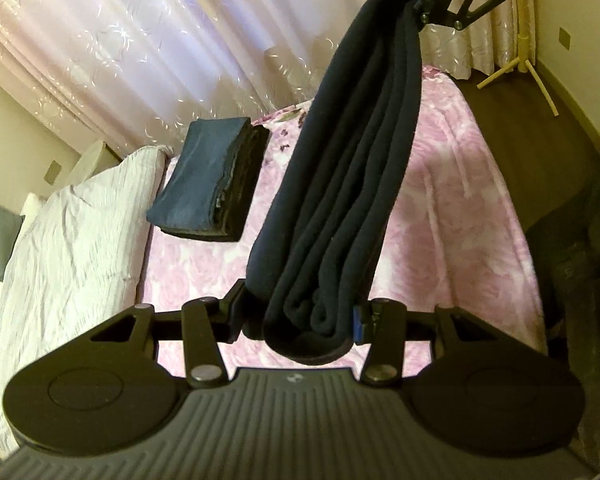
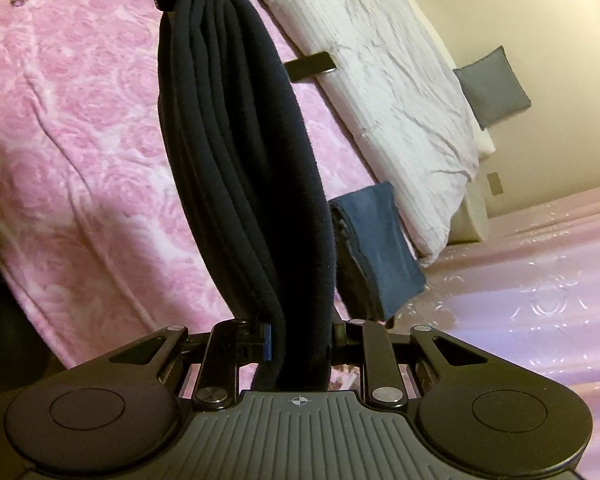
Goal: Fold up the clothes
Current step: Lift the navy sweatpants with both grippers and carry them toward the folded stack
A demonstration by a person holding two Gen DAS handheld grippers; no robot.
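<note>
While it hangs in the air above the bed, the dark folded cloth is stretched long between the two grippers. Its long way runs straight from one gripper to the other, so each hand has one end and neither is nearer. The left gripper has its jaws partly closed, squeezing a thick bunch of the cloth. The right gripper has its jaws closer together, pinching the other end. A pile of folded clothes sits on the bed near the white quilt, toward the far edge by the curtain. I think the cloth goes onto that pile next.
</note>
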